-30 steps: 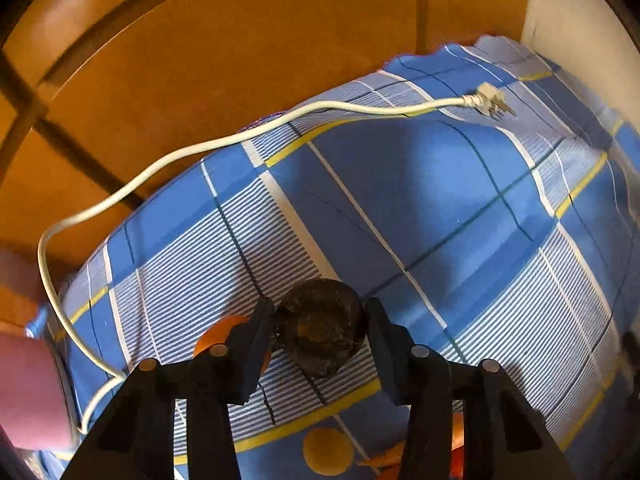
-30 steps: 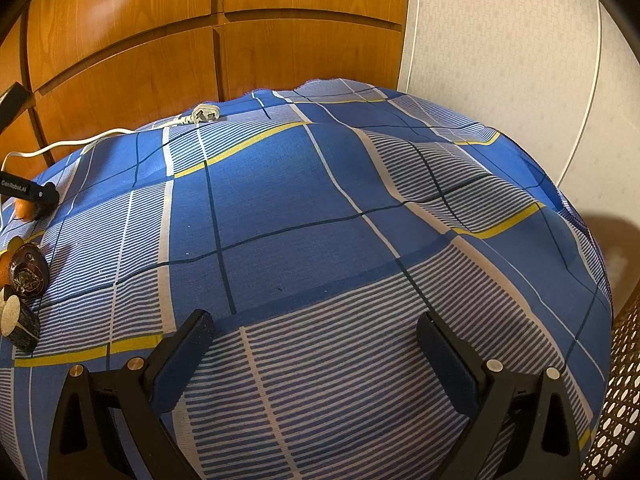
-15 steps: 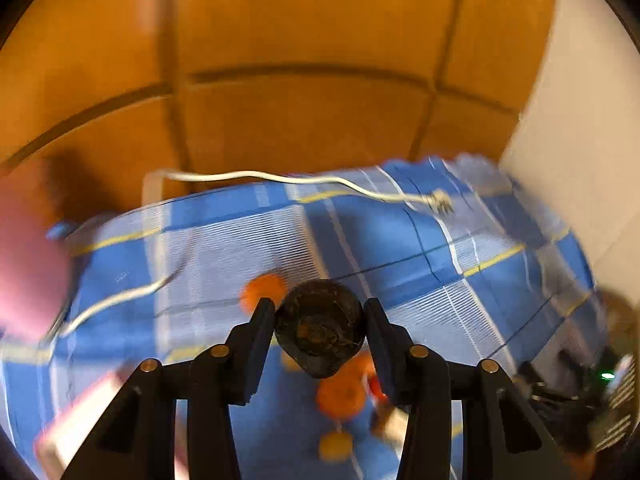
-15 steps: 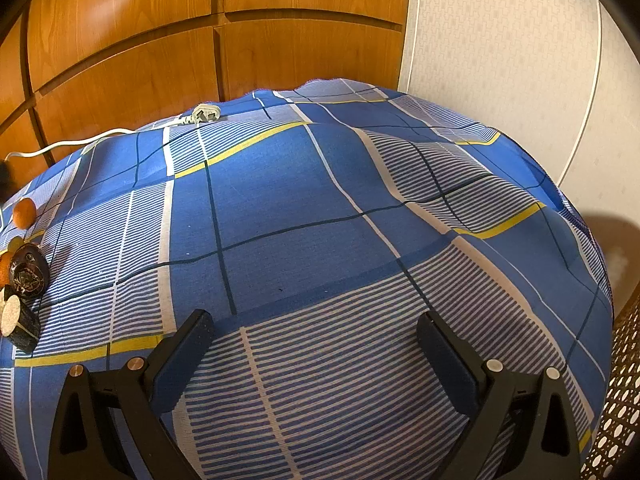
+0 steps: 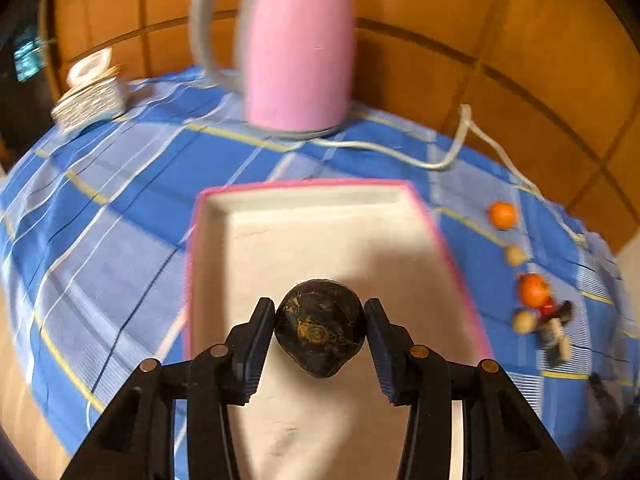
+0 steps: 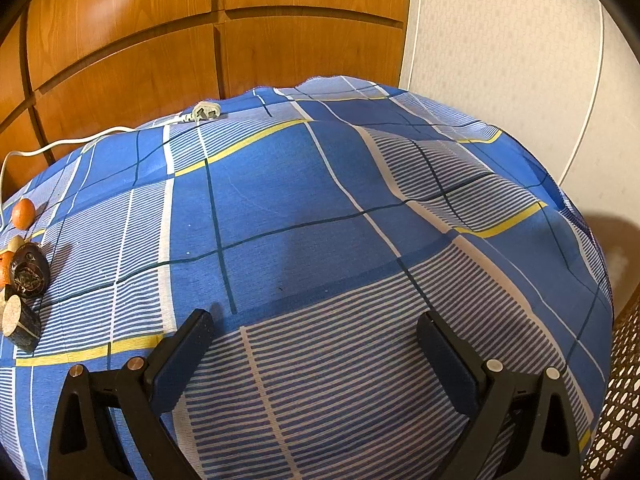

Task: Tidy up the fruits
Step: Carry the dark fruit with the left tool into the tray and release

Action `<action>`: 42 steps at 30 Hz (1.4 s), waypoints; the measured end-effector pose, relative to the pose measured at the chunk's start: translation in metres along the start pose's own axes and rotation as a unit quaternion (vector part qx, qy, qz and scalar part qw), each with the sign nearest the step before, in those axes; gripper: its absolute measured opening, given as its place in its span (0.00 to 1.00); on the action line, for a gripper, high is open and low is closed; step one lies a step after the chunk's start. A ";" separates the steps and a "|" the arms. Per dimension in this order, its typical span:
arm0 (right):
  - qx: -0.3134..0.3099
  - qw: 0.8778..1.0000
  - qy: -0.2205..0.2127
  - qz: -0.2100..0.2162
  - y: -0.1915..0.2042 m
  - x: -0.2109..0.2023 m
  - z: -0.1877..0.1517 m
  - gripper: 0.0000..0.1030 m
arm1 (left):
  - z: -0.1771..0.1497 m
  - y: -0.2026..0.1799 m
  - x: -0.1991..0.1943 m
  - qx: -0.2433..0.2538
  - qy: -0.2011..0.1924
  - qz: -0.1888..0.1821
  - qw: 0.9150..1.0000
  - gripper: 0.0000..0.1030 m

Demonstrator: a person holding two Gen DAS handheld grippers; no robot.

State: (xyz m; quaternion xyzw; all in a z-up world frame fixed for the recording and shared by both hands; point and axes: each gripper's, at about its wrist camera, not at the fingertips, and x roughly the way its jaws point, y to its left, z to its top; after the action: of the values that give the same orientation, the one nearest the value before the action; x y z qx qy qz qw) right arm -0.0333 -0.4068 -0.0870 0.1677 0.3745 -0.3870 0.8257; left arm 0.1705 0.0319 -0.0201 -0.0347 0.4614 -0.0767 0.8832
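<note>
Left gripper [image 5: 320, 330] is clamped on the dark fruit [image 5: 320, 326], both pads pressing its sides, and it hangs right over the tray [image 5: 320, 216]. That is the relation that matters: the tray's white floor lies straight ahead and below the jaws, its long axis running toward twelve o'clock, pink rim on either side. The drop looks short, so a small lowering and a release should do, I'd judge. The left hand is the near one; no tray shows in the right view.

At twelve o'clock past the tray stands the kettle [image 5: 298, 44], its cord [image 5: 448, 160] trailing off to two o'clock. At three o'clock, well apart from the tray, wait the oranges [image 5: 503, 215] and other small pieces.

Right gripper [image 6: 312, 356] is spread wide with nothing between its jaws, low over the checked cloth [image 6: 320, 208]. The plug [image 6: 206, 112] lies at eleven o'clock there. Wood panels behind, pale wall at right.
</note>
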 end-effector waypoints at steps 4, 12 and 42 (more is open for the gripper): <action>0.001 1.000 0.005 0.002 -0.001 0.000 0.001 1.00 | -0.014 0.016 0.010 -0.021 0.008 0.004 1.000 0.46; -0.001 1.000 0.013 0.000 0.000 0.002 0.003 1.00 | -0.025 0.023 -0.005 -0.035 -0.004 -0.008 0.999 0.59; -0.220 0.935 0.041 0.276 0.148 -0.059 0.001 0.70 | -0.096 0.071 -0.101 -0.089 -0.058 0.031 0.994 0.77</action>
State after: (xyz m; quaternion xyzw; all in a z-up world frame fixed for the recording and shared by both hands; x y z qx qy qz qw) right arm 0.0557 -0.2814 -0.0443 0.0938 0.4229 -0.0448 0.9002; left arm 0.0425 0.1192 -0.0027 -0.1034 0.4149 -0.0059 0.9039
